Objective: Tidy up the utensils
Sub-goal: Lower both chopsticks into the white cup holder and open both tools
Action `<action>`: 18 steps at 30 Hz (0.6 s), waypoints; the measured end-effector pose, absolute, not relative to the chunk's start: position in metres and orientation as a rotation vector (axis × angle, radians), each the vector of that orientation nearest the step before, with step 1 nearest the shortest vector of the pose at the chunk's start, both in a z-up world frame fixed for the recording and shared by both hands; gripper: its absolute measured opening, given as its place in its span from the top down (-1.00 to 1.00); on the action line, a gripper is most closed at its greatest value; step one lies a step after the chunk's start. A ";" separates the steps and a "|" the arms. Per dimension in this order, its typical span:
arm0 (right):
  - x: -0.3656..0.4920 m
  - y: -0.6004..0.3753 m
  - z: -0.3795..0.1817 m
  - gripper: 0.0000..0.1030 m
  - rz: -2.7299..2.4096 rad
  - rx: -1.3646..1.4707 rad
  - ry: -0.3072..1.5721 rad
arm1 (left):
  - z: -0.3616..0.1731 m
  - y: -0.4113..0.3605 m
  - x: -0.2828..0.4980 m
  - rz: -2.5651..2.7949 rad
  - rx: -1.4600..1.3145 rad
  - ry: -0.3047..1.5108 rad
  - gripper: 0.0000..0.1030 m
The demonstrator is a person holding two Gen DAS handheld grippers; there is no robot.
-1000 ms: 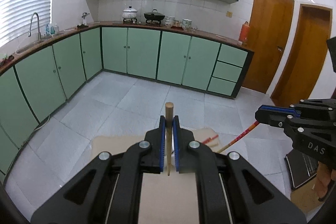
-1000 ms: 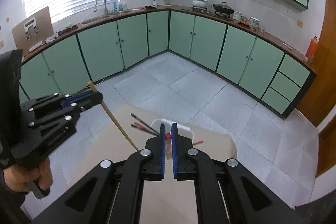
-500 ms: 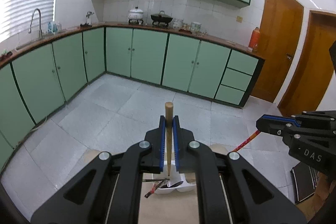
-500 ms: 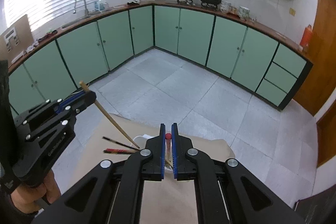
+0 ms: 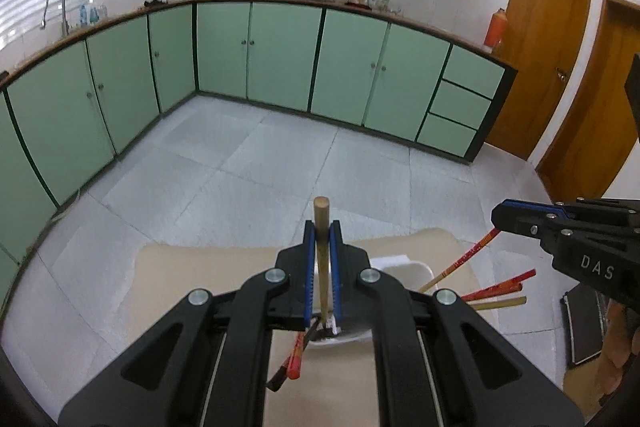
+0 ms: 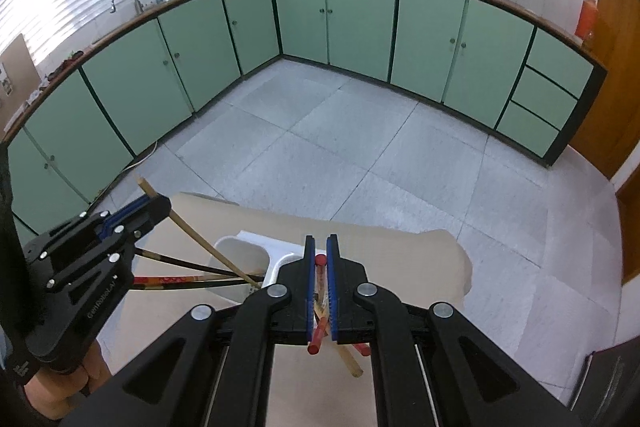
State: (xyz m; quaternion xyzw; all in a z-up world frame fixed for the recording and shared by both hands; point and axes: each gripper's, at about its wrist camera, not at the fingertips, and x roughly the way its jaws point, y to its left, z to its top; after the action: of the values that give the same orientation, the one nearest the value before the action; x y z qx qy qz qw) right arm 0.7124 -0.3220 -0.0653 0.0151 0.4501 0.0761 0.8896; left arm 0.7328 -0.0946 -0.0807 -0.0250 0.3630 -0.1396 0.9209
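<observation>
My left gripper [image 5: 322, 233] is shut on a plain wooden chopstick [image 5: 321, 227] that slants down into a white divided tray [image 5: 412, 273]. My right gripper [image 6: 321, 247] is shut on a red chopstick [image 6: 319, 269]; its lower end reaches toward the tray [image 6: 240, 251]. In the left wrist view the right gripper [image 5: 496, 217] holds the red chopstick [image 5: 468, 257] from the right. In the right wrist view the left gripper [image 6: 160, 205] holds the wooden chopstick [image 6: 196, 237] from the left. Several red, black and wooden chopsticks [image 6: 176, 277] lean in the tray.
The tray stands on a beige table [image 6: 400, 247] whose far edge drops to a grey tiled floor. Green kitchen cabinets line the far walls. A dark object [image 5: 584, 327] lies on the floor at the right.
Both grippers have tilted and moved down toward the table. The tray and its chopsticks have come into full view under them, and the held chopsticks now reach into the tray.
</observation>
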 end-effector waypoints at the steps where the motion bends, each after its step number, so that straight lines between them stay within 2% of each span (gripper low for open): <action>1: 0.711 -0.323 -0.065 0.83 0.157 0.042 0.931 | -0.083 -0.093 0.733 -0.283 -0.053 0.750 0.85; 3: 0.710 -0.322 -0.064 0.77 0.156 0.035 0.926 | -0.083 -0.092 0.732 -0.282 -0.050 0.751 0.70; 5: 0.707 -0.323 -0.063 0.77 0.154 0.031 0.923 | -0.080 -0.089 0.729 -0.277 -0.048 0.744 0.45; 10: 0.694 -0.327 -0.050 0.72 0.158 0.053 0.886 | -0.062 -0.076 0.718 -0.263 -0.065 0.725 0.23; 12: 0.684 -0.331 -0.042 0.59 0.159 0.067 0.854 | -0.056 -0.070 0.712 -0.256 -0.069 0.722 0.06; 14: 0.665 -0.337 -0.037 0.21 0.150 0.083 0.810 | -0.050 -0.060 0.700 -0.256 -0.084 0.724 -0.27; 17: 0.638 -0.343 -0.036 -0.15 0.124 0.078 0.757 | -0.047 -0.048 0.681 -0.245 -0.077 0.725 -0.58; 18: 0.627 -0.345 -0.037 -0.21 0.120 0.080 0.740 | -0.048 -0.044 0.673 -0.238 -0.074 0.724 -0.63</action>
State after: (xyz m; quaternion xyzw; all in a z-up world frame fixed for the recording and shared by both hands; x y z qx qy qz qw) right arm 0.6266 -0.3450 -0.0370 0.0390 0.3614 0.0584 0.9298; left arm 0.6727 -0.0437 -0.0481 -0.0363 0.3531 -0.1159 0.9277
